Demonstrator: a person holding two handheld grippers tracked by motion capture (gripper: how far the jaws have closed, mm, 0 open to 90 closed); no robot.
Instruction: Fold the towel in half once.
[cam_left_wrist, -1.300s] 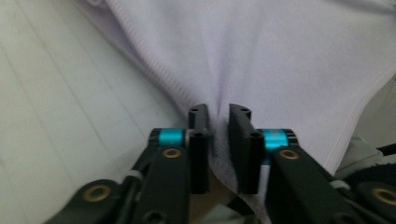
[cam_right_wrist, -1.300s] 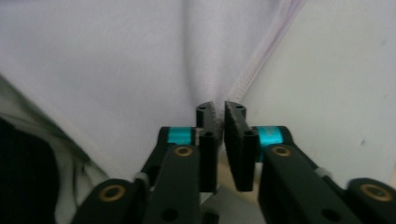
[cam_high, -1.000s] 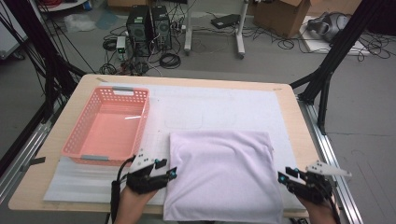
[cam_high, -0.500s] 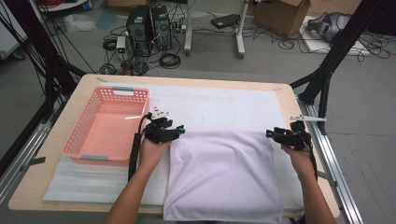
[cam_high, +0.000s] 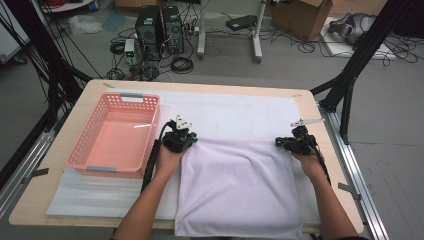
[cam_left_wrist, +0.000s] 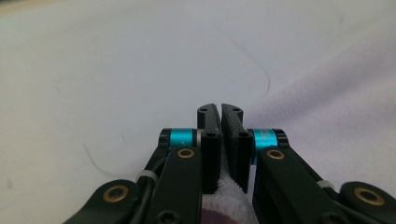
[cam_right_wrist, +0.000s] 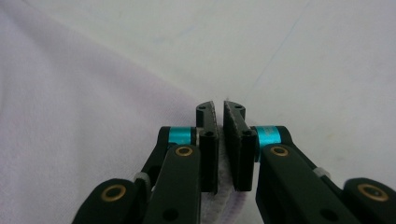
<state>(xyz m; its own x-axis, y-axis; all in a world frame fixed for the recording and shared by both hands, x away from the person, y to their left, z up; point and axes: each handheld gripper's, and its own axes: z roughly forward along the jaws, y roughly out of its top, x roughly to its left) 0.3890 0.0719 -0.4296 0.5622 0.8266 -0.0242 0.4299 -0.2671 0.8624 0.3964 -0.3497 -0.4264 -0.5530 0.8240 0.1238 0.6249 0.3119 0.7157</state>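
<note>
A pale lilac towel (cam_high: 240, 185) lies flat on the white mat (cam_high: 240, 112) in the high view. My left gripper (cam_high: 186, 141) is at the towel's far left corner and my right gripper (cam_high: 280, 143) at its far right corner. Both pairs of jaws have just been closing. In the left gripper view the left gripper (cam_left_wrist: 220, 109) is shut, with a fold of towel (cam_left_wrist: 224, 196) pinched low between the jaws. In the right gripper view the right gripper (cam_right_wrist: 219, 108) is shut on the towel's edge (cam_right_wrist: 223, 198), and the towel (cam_right_wrist: 70, 116) spreads to its left.
A pink plastic basket (cam_high: 152, 130) stands left of the towel, close to my left hand, with nothing in it. The wooden table (cam_high: 200, 86) ends just beyond the mat. Black frame legs and cables are on the floor behind.
Both hands moved from the towel's near corners up to its far corners. The jaws, open half a second ago, have shut on the cloth.
</note>
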